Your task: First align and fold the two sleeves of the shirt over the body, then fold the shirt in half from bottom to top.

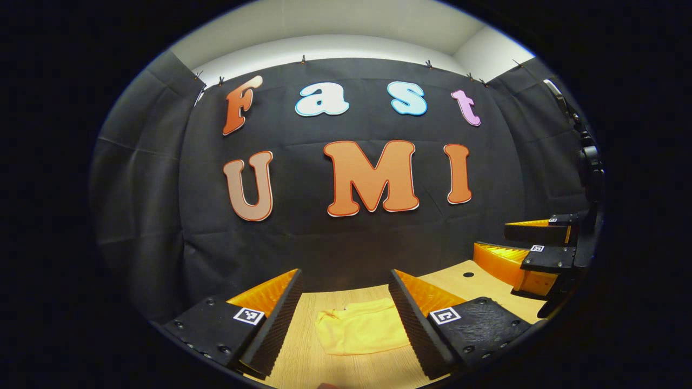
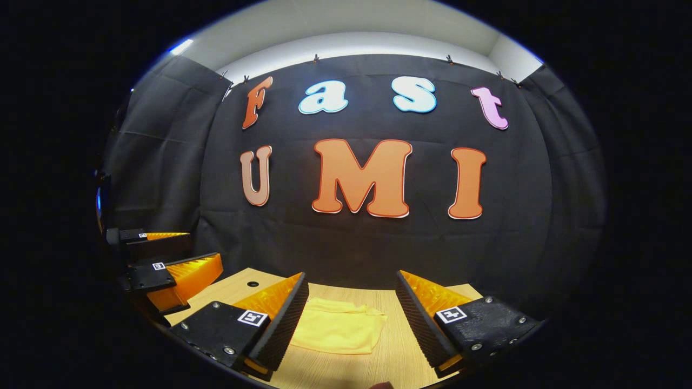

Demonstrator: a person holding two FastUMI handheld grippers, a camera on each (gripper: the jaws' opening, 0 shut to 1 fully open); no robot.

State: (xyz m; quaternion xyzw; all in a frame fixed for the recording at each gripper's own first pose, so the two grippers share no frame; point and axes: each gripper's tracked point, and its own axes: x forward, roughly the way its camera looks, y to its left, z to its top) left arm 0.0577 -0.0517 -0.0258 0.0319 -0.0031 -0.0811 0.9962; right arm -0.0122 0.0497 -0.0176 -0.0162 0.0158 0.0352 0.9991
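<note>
A yellow shirt point(image 1: 361, 327) lies folded into a small, rumpled bundle on the wooden table point(image 1: 303, 362), seen between the fingers in the left gripper view. My left gripper point(image 1: 346, 313) hovers above the table, open, with nothing between its fingers. In the right gripper view the same shirt point(image 2: 338, 327) lies ahead between the fingers of my right gripper point(image 2: 351, 316), which is also open and holds nothing. The right gripper point(image 1: 540, 254) shows at the right edge of the left gripper view, and the left gripper point(image 2: 162, 265) at the left edge of the right gripper view.
The table point(image 2: 389, 356) ends at the black cloth wall just behind the shirt. A small round hole point(image 2: 252, 283) sits in the tabletop near the far left corner. A dark stand with a mount point(image 1: 586, 162) rises at the right.
</note>
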